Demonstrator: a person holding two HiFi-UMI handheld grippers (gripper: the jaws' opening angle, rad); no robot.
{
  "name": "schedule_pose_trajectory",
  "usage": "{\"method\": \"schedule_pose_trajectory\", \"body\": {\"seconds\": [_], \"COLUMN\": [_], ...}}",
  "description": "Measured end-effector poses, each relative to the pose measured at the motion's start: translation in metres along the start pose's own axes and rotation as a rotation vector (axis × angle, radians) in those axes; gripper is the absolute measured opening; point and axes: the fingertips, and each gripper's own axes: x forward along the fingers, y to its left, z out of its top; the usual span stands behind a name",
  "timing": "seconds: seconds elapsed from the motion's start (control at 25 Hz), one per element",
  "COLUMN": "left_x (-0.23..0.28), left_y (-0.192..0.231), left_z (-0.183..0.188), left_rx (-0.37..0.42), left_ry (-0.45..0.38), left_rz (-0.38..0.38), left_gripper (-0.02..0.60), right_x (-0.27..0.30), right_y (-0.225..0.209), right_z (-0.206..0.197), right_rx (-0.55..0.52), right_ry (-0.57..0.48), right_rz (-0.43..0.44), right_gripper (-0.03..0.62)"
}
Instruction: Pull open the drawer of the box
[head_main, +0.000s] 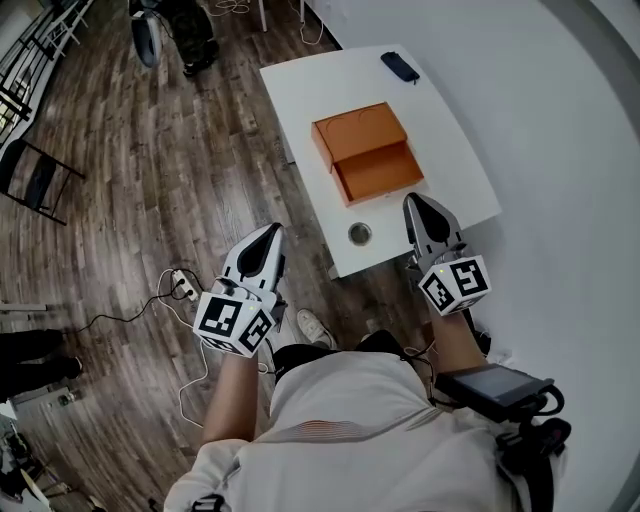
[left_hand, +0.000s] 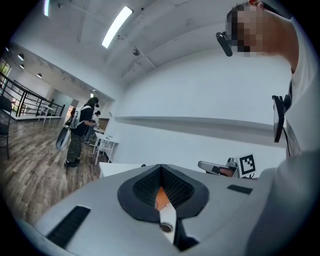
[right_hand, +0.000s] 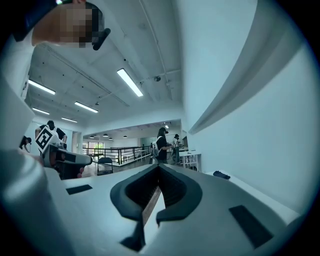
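Left gripper (head_main: 268, 238): near, jaws closed, empty
Right gripper (head_main: 415, 207): jaws closed, empty
Drawer (head_main: 378, 172): open on box (head_main: 360, 128)
Next: likely nothing left to pull

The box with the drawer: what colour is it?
Orange. The box shows best in the head view.

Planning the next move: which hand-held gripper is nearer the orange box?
Right. The right hand-held gripper hangs over the table by the orange box; the left hand-held gripper over the floor.
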Motion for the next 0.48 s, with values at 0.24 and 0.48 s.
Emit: {"method": "schedule_pose_trajectory", "body": {"seconds": [0.24,0.48], "left_x": [-0.031,-0.055], "left_y": [-0.029,-0.096], "left_z": [0.013,0.008], "left_rx": [0.022,0.023], "left_ry": [-0.025,-0.037], "left_rz": [0.006,0.028], "left_gripper": [0.009,0.009], "right_x": [-0.035,-0.109], "right_y": [0.024,0.018], "right_z": [0.031,0.053], "right_rx": [-0.040,-0.039], "right_ry": [-0.027,-0.040], "right_rz": [0.010,0.015], "right_gripper": [0.005,0.005]}}
